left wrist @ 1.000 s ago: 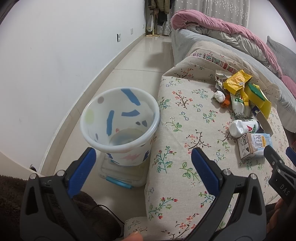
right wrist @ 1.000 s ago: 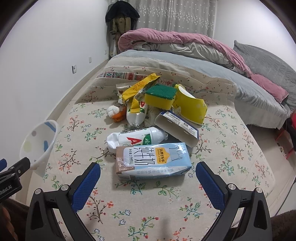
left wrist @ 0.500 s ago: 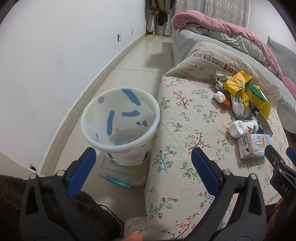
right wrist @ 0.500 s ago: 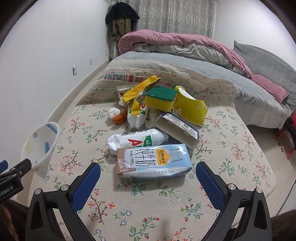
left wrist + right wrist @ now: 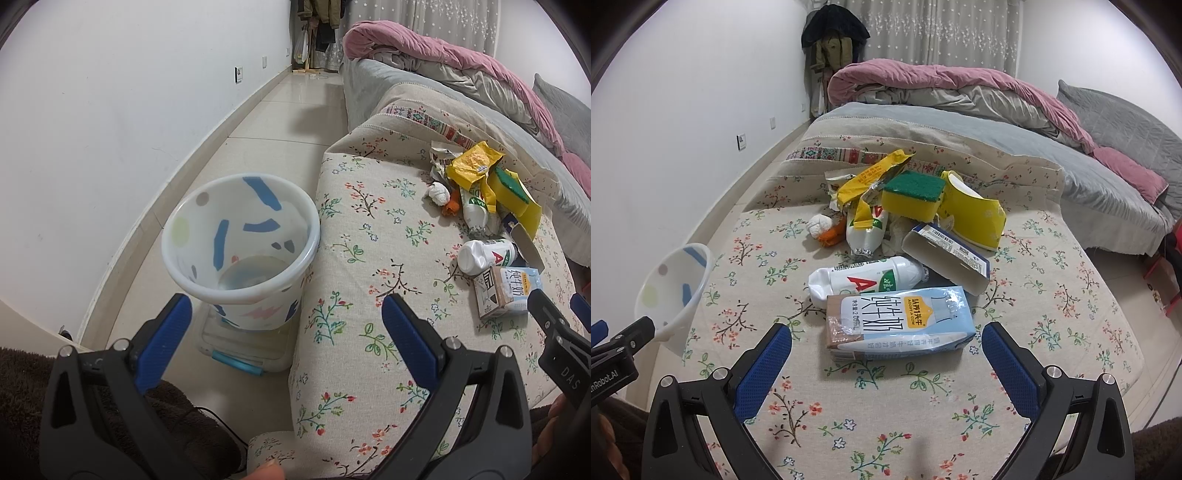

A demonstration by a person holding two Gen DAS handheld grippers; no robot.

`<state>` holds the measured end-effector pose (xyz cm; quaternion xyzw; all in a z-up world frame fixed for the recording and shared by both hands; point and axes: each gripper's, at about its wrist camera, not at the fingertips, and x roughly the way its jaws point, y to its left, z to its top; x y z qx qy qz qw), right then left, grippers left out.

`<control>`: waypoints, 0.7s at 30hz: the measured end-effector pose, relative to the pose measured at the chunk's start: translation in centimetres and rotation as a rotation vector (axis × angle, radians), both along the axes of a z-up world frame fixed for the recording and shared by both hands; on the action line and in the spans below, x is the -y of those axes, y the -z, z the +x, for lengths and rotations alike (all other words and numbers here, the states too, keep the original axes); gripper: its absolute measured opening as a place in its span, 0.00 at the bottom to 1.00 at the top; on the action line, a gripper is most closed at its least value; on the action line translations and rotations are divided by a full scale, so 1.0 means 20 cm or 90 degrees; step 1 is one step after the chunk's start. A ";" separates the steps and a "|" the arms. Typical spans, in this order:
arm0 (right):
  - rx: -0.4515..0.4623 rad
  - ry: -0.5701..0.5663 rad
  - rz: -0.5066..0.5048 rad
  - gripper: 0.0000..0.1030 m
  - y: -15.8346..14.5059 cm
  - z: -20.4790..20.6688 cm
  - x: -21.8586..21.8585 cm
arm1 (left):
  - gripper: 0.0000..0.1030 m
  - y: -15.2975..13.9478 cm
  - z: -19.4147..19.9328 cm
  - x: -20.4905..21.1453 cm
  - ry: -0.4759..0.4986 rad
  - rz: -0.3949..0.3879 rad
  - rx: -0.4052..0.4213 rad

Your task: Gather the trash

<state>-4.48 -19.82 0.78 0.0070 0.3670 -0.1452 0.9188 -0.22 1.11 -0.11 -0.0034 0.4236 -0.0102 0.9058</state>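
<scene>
A pile of trash lies on the floral cloth. Nearest is a blue and white milk carton, lying on its side. Behind it lies a white bottle, then an open cardboard box, a yellow sponge with a green top, yellow wrappers and a yellow cup piece. My right gripper is open, just short of the carton, fingers either side. My left gripper is open and empty, above the white patterned bin beside the cloth's edge. The carton shows at the right there.
The bin stands on a clear plastic box on the tiled floor by a white wall. Behind the trash is a bed with a grey sheet and a pink quilt. A fingertip shows at the bottom edge.
My right gripper has moved forward a little toward the milk carton, which looms larger now. The left view has barely changed.
</scene>
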 end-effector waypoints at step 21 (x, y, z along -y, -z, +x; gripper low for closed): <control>0.001 0.000 0.004 1.00 0.00 0.00 0.00 | 0.99 0.00 0.00 0.00 0.000 -0.001 0.000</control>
